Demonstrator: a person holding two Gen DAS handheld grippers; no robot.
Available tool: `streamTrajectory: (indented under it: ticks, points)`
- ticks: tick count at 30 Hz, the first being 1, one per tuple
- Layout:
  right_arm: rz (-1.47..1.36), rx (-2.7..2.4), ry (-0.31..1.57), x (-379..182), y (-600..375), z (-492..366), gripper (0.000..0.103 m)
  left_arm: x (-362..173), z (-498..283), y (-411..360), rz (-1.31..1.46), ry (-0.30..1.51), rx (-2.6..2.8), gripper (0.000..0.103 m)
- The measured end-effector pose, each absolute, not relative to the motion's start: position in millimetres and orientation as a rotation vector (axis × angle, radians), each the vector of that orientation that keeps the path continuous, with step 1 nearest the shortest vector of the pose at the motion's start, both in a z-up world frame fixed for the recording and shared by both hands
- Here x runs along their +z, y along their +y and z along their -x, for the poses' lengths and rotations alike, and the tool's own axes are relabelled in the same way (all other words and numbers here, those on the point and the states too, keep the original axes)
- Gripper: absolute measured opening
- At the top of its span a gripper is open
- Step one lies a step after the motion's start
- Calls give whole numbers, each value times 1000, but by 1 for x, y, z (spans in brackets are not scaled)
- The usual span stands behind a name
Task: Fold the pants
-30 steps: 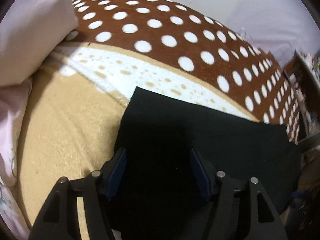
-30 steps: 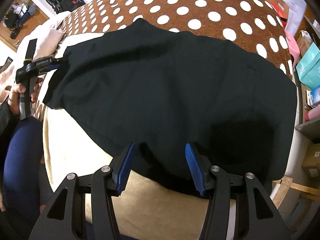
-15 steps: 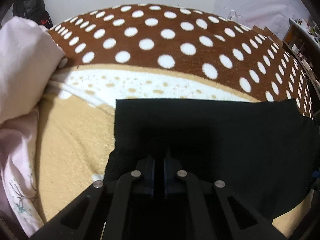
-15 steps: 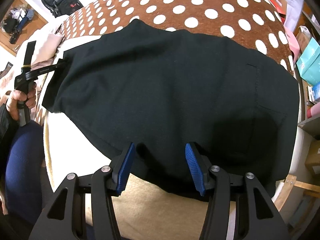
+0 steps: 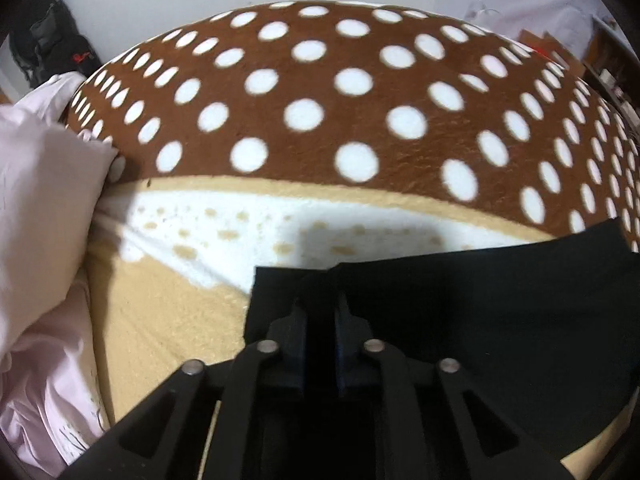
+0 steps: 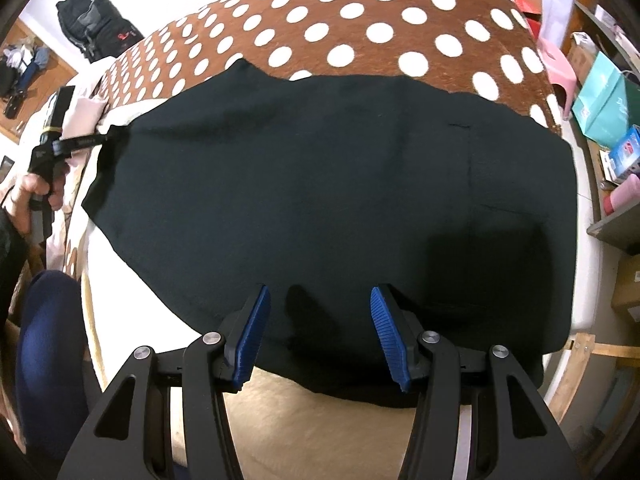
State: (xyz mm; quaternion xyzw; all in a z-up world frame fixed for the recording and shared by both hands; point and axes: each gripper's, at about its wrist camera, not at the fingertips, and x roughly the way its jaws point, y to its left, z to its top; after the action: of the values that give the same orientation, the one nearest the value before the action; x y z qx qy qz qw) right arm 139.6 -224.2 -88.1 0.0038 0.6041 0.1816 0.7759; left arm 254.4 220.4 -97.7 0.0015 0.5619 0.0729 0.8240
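Spread across the polka-dot bed, my pants lie mostly unfolded, left hand-held gripper pinching their corner, right hand-held gripper spread at their near edge.

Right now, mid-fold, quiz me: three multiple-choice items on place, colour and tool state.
1. Where do the pants lie?
A on the spotted blanket
B on a chair
C on the floor

2. What colour are the pants?
A pink
B black
C brown

3. How is the left tool?
A wide open
B out of view
C shut on the pants

Answers:
1 A, dotted fabric shows around the cloth.
2 B, the cloth is dark throughout.
3 C, its fingers pinch the cloth's corner, while the right tool gapes open above the near edge.
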Motion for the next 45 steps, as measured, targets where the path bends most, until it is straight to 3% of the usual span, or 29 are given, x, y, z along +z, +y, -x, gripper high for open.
streamTrajectory:
  ticks: [2, 7, 12, 24, 26, 32, 41, 42, 44, 45]
  points:
    - [-24, 368, 1293, -84, -231, -140, 53, -89, -251, 232, 64, 1164, 216, 29]
    - [-57, 233, 1277, -78, -254, -142, 53, -61, -229, 258, 198, 1089, 358, 28]
    - [-30, 207, 1321, -76, -257, -133, 53, -36, -195, 194, 173, 1058, 131, 28]
    - [532, 516, 1358, -93, -185, -96, 53, -84, -130, 14, 30, 1285, -340, 29]
    - [556, 496, 1359, -98, -183, -100, 45, -85, -128, 7, 7, 1287, -352, 29]
    - [451, 598, 1314, -78, -191, -102, 45, -89, -138, 17, 76, 1289, -330, 32]
    - [588, 578, 1313, -94, -178, -103, 45, -104, -134, 9, 30, 1294, -347, 39]
    - [599, 579, 1308, -94, -177, -103, 42, -104, -133, 10, 25, 1293, -353, 39]
    - [598, 593, 1296, -93, -175, -102, 7, -106, -133, 9, 16, 1292, -359, 39]
    - [597, 587, 1287, -91, -176, -101, 1, -106, -133, 9, 16, 1293, -360, 39]
